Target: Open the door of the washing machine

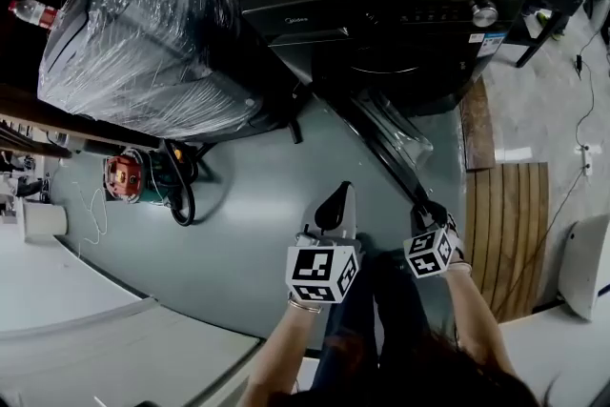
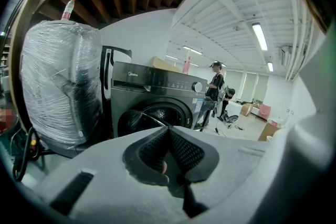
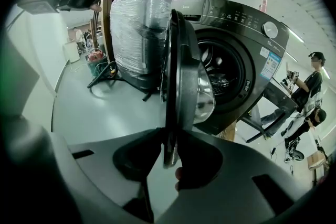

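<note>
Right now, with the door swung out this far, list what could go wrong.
1. The right gripper pinches only the thin rim of the door; a sideways pull may slip it off.
2. Swung wider, the door could strike the plastic-wrapped appliance beside the washing machine.
3. The wooden pallet lies on the floor at the person's right; a sidestep might catch it.

Label (image 3: 270,64) print on washing machine (image 3: 231,21) illegible

plastic-wrapped bulky unit (image 1: 152,33), ahead-left of the left claw (image 1: 335,197); red device (image 1: 124,176) and black cable (image 1: 181,200) on floor (image 1: 257,224), left of it; slatted wooden board (image 1: 505,234), right of the right claw (image 1: 431,213).
</note>
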